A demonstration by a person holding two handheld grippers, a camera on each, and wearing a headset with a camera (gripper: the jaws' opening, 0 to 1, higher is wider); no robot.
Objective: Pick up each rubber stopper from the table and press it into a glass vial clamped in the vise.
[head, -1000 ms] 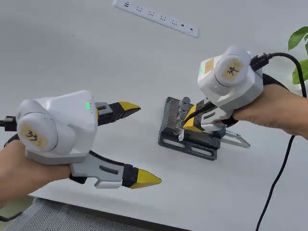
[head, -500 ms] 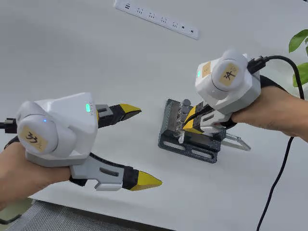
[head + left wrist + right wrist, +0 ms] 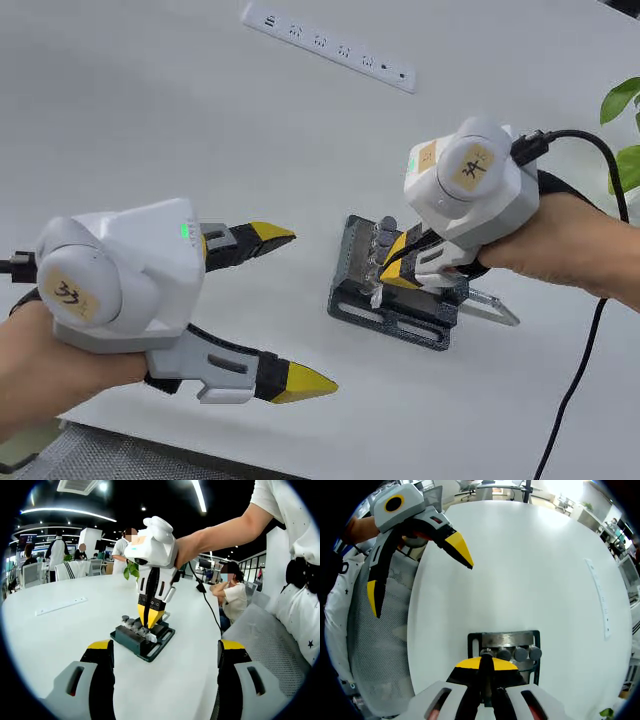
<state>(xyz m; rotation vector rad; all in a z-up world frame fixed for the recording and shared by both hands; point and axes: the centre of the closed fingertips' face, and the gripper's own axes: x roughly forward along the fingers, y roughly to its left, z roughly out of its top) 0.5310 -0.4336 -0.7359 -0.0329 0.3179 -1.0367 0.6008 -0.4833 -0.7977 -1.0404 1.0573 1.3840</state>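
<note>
The vials (image 3: 381,240), capped with grey stoppers (image 3: 521,654), stand in a row in the vise (image 3: 395,305) on the bench (image 3: 150,120). I see my right gripper (image 3: 385,272) pressed together at the end vial's top. My left gripper (image 3: 310,308) hovers spread, well apart from the vise.

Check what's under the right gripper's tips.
A row of stoppered vials clamped in the vise; the right gripper, jaws together, sits over the end one. Its tips cover that vial's mouth, so seating is hidden.
</note>
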